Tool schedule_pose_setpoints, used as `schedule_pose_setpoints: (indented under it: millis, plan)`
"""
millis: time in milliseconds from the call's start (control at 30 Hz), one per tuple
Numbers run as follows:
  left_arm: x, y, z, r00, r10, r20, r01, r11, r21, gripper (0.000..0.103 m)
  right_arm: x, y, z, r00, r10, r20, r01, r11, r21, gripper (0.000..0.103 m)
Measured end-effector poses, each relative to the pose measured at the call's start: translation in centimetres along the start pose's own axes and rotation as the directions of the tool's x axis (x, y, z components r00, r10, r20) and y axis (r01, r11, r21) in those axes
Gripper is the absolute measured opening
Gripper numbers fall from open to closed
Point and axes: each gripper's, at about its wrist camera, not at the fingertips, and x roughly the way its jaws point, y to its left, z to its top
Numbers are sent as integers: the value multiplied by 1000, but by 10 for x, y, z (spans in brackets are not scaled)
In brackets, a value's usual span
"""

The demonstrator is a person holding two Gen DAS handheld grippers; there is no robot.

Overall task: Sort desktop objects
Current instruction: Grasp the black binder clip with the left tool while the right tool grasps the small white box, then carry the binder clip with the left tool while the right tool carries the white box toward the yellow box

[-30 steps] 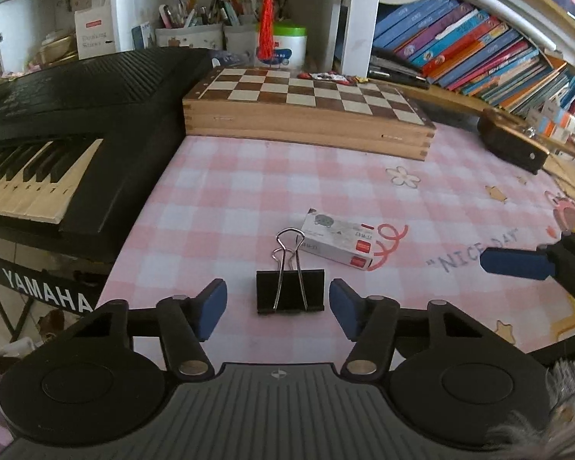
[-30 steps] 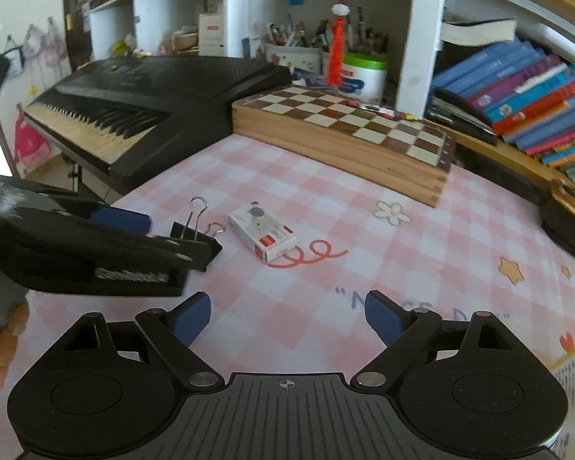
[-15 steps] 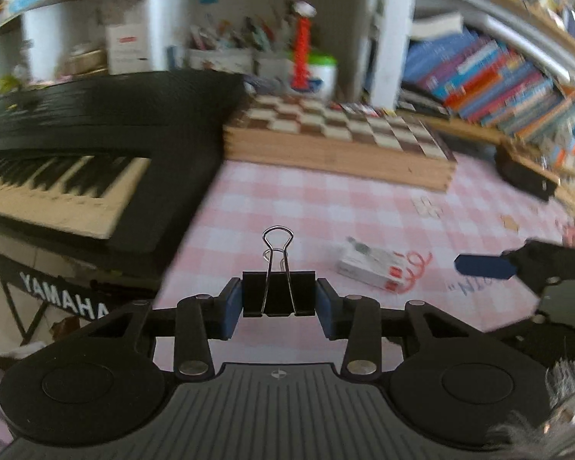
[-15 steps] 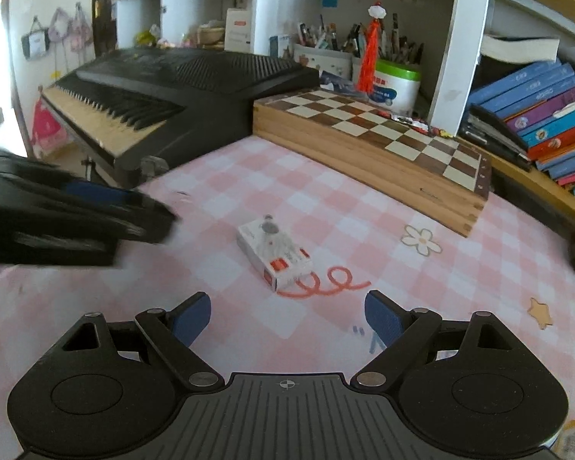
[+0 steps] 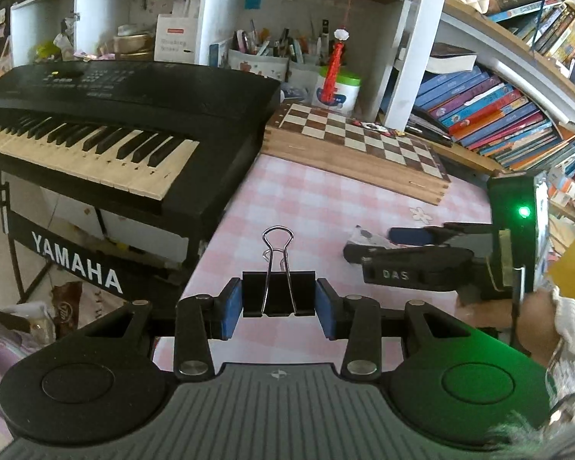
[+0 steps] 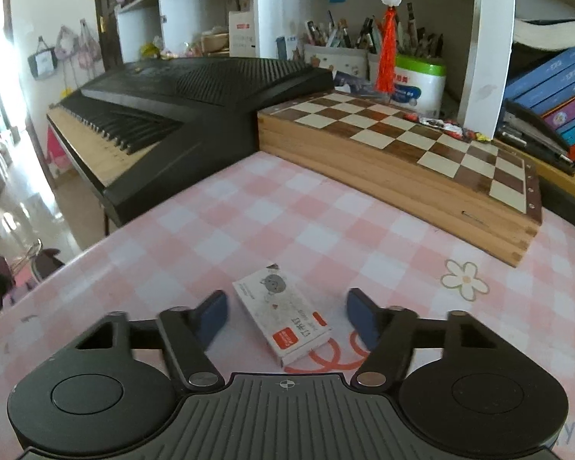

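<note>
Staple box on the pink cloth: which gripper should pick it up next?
Right. The right gripper already straddles the staple box, pads not yet touching. The left gripper is clamped on the binder clip.

Staple box (image 6: 283,314) lies on the tablecloth (image 6: 287,211), chessboard (image 6: 402,145) behind, keyboard (image 6: 165,115) apparently left.

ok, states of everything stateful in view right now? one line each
left gripper: shut on the binder clip
binder clip: pinched at both sides, wire handles pointing up, off the tablecloth
right gripper: jaws just been closing, pads not yet touching the staple box
staple box: closed, lying flat on tablecloth between the pads
chessboard case: folded shut
</note>
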Motion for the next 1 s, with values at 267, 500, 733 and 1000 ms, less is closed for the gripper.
schedule_pose_setpoints:
  millis: [267, 500, 733, 1000]
  plan:
    - [-7, -3, 0, 999, -45, 21, 45, 999, 2, 38, -24, 13, 0, 1000, -18, -17, 18, 1000, -6, 29]
    - [-18, -9, 1, 994, -103, 40, 102, 994, 25, 38, -71, 17, -4, 999, -38, 31, 35, 996, 78, 29]
    - [-38, -16, 0, 983, -172, 69, 169, 984, 58, 38, -118, 21, -14, 994, -84, 62, 74, 985, 154, 29]
    - [-65, -20, -13, 963, -267, 46, 263, 961, 82, 38, -169, 31, -38, 990, -127, 58, 110, 965, 237, 29]
